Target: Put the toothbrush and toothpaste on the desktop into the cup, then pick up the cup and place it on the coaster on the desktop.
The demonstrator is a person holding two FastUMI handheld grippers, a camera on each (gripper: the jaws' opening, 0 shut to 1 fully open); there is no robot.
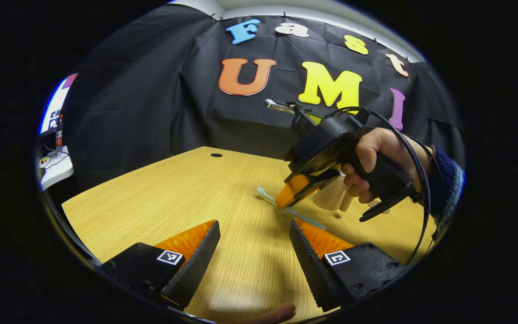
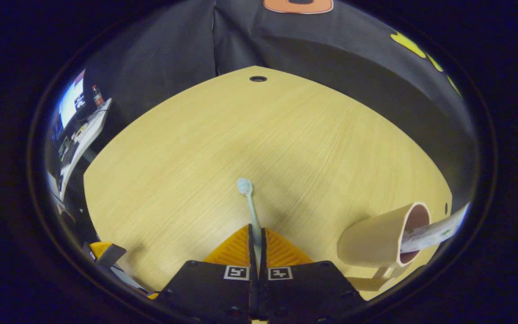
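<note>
Right gripper (image 2: 256, 240): fingers pinched on toothbrush (image 2: 250, 204) handle, head pointing forward over desk (image 2: 286, 130). Whether brush rests on wood or is lifted, we cannot tell.

Left gripper (image 1: 254, 238): fingers spread wide, holding nothing.

Risk as we judge it: thin handle, grip near one end; brush could pivot or slip, then miss cup (image 2: 382, 240).

Right gripper view gives us cup mouth with toothpaste (image 2: 430, 234) poking out. Left gripper view gives us hand (image 1: 371, 162) holding right gripper; cup there largely hidden behind it.
</note>
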